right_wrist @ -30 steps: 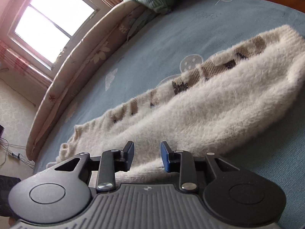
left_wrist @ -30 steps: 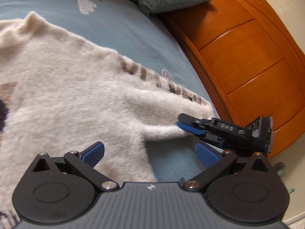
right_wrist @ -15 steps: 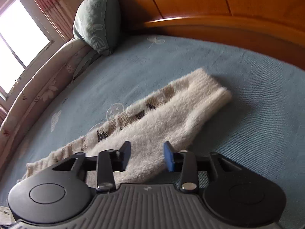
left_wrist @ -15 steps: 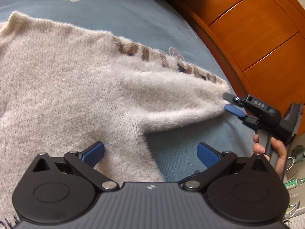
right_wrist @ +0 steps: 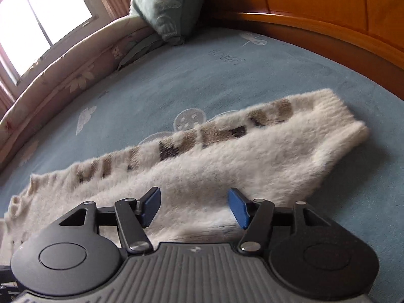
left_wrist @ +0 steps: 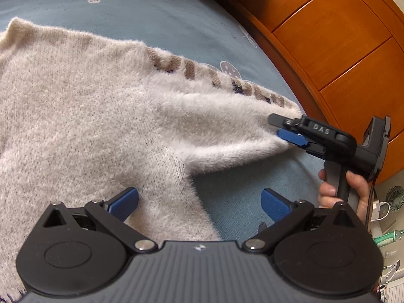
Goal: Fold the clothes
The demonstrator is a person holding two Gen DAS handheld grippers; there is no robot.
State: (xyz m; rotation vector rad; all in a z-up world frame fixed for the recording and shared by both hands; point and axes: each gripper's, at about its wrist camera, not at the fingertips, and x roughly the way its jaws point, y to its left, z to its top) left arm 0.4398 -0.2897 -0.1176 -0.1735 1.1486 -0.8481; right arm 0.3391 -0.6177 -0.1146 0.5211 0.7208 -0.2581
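A cream fuzzy sweater (left_wrist: 83, 116) with a brown patterned band lies spread on the blue bed sheet (left_wrist: 156, 17). Its sleeve (right_wrist: 252, 151) stretches out flat toward the wooden bed frame. My left gripper (left_wrist: 199, 202) hovers open over the sweater's side edge below the armpit, with nothing pressed between its pads. My right gripper (right_wrist: 194, 203) is at the sleeve's lower edge; its jaws are opening and the fabric lies under them, not pinched. In the left wrist view the right gripper (left_wrist: 285, 128) sits at the cuff end, held by a hand (left_wrist: 330, 192).
An orange wooden bed frame (left_wrist: 328, 38) runs along the right side of the mattress. A teal pillow (right_wrist: 164, 7) leans at the head end beside a padded floral bumper (right_wrist: 63, 70) under a window (right_wrist: 38, 17). A small fan (left_wrist: 394, 198) stands off the bed.
The right gripper drew the sleeve out to the right, then its jaws spread and released the fabric. The left gripper stayed open over the sweater's edge.
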